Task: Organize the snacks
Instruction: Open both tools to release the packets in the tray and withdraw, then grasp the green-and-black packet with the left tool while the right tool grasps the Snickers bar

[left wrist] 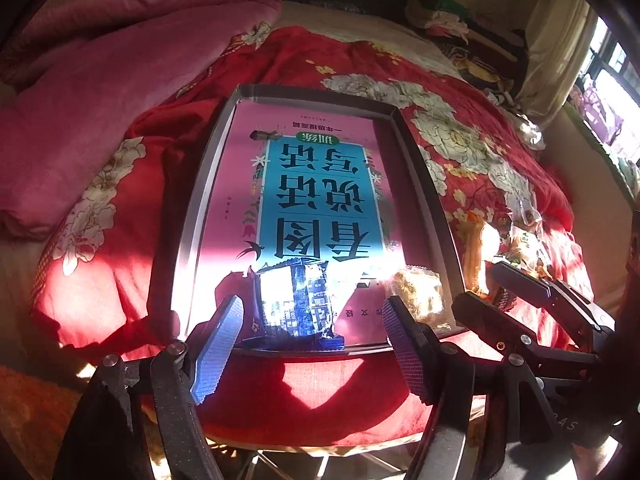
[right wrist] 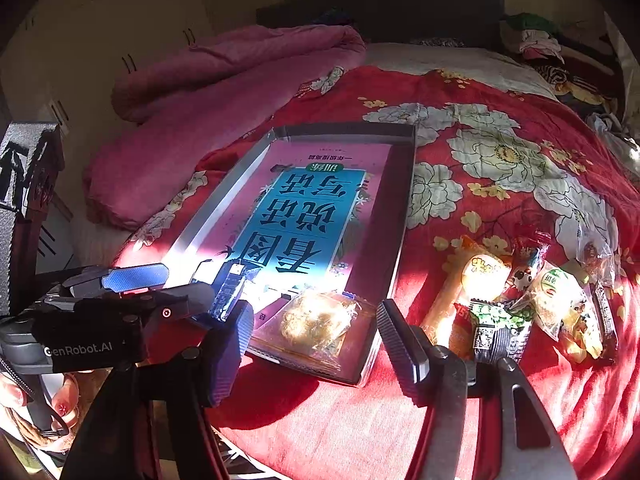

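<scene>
A shallow silver-rimmed tray (left wrist: 206, 188) (right wrist: 222, 194), lined with a pink and blue printed cover, lies on a red floral quilt. At its near end lie a blue-silver snack packet (left wrist: 296, 304) (right wrist: 229, 294) and a clear packet holding a yellow cake (left wrist: 418, 292) (right wrist: 316, 318). My left gripper (left wrist: 312, 344) (right wrist: 180, 284) is open just above the near rim, with the blue packet lying between its fingers and not gripped. My right gripper (right wrist: 316, 346) (left wrist: 496, 292) is open too, and the clear packet sits free between its fingers.
Several loose wrapped snacks (right wrist: 520, 300) (left wrist: 520, 240) lie in a heap on the quilt right of the tray. A rolled pink blanket (right wrist: 208, 92) (left wrist: 100, 80) lies at the far left. Piled clothes (right wrist: 540, 44) sit at the far right. Strong sun glares on the tray's near end.
</scene>
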The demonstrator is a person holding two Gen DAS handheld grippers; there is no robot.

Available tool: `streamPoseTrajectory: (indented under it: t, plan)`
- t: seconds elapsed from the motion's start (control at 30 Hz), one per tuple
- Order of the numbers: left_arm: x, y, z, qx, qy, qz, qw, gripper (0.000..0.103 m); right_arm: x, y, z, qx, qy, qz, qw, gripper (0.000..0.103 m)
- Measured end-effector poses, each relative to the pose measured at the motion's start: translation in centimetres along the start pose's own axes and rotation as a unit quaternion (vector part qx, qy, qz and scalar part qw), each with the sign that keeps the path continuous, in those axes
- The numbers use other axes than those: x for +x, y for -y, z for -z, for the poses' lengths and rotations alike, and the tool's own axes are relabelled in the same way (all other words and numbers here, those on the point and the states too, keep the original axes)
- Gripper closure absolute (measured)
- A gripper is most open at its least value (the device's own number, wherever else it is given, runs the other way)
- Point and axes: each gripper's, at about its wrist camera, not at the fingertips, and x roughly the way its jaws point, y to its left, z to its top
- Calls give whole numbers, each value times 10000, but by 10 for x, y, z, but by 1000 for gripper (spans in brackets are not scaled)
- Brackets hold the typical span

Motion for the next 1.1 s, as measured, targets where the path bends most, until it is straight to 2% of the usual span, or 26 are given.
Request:
streamPoseTrajectory:
  t: [0.1, 0.33, 0.57, 0.87, 1.1]
  plan:
    - [-9, 4, -5, 5, 147, 47, 9999, 27, -10, 4, -5, 58, 144, 126, 9998, 36]
    - [-23, 28, -14, 200, 425, 282, 9985, 26, -45, 15, -15, -70, 769, 381, 9963, 32]
    - [-22, 59, -27, 407, 450, 426, 9972, 26, -77, 51, -20, 144, 1155, 461, 9921, 31]
    - [-10, 93, -42, 601, 397, 524, 9960, 26, -100, 113, -18, 584, 1197, 782, 9880, 29]
    - [4, 113, -47, 771, 329, 668, 9942, 26, -111, 142, -16, 886, 1293, 886, 9837, 29]
